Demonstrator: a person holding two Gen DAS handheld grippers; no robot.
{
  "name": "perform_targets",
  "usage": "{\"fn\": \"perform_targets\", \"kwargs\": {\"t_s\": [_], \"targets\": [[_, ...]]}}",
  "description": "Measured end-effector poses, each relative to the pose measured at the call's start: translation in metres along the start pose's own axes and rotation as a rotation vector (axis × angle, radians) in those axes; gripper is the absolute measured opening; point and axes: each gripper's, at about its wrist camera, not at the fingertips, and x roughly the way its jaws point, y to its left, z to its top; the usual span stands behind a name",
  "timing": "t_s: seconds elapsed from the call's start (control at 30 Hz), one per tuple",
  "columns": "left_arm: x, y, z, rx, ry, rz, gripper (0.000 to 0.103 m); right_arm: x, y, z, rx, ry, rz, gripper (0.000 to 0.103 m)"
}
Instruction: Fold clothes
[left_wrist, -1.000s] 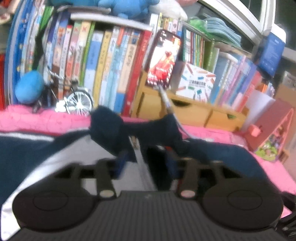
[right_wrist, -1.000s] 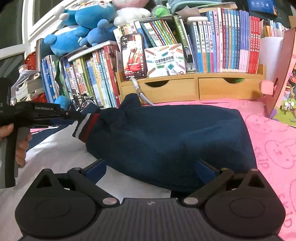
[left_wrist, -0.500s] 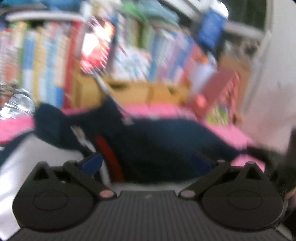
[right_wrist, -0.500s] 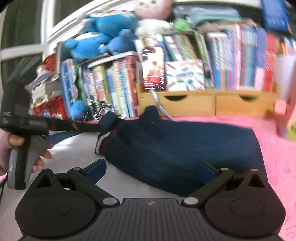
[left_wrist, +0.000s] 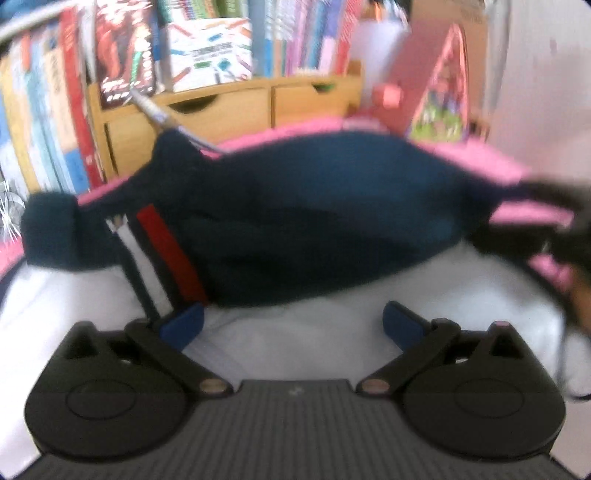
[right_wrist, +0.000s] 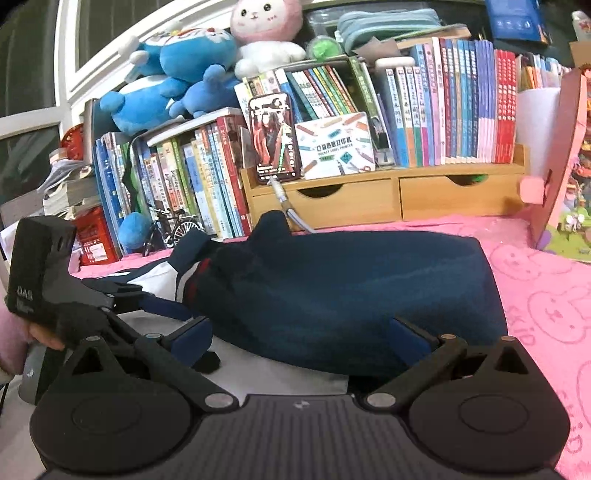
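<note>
Navy sweater (right_wrist: 351, 288) bunched on pink blanket (right_wrist: 546, 295), partly over white fabric (left_wrist: 295, 332), in front of wooden drawer shelf (right_wrist: 388, 195). Left gripper (left_wrist: 291, 325) low at sweater's striped cuff (left_wrist: 162, 251), fingers spread, holding nothing. Right gripper (right_wrist: 301, 341) level at sweater's near edge, fingers apart, empty

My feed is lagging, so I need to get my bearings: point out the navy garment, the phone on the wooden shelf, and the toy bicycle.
Navy garment (right_wrist: 351, 288), right wrist view, middle of the folded body.
Phone (right_wrist: 274, 136), right wrist view, centre of its lit screen.
Toy bicycle (right_wrist: 173, 229), right wrist view, on its frame.
</note>
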Motion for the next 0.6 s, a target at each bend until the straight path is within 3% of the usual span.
{"fn": "perform_targets", "kwargs": {"t_s": [0.6], "targets": [[-0.001,0.0044,-0.0001,-0.054,-0.012,-0.015,0.103,-0.0018,-0.0065,0.0038,0.048,-0.029,-0.033,0.103]]}}
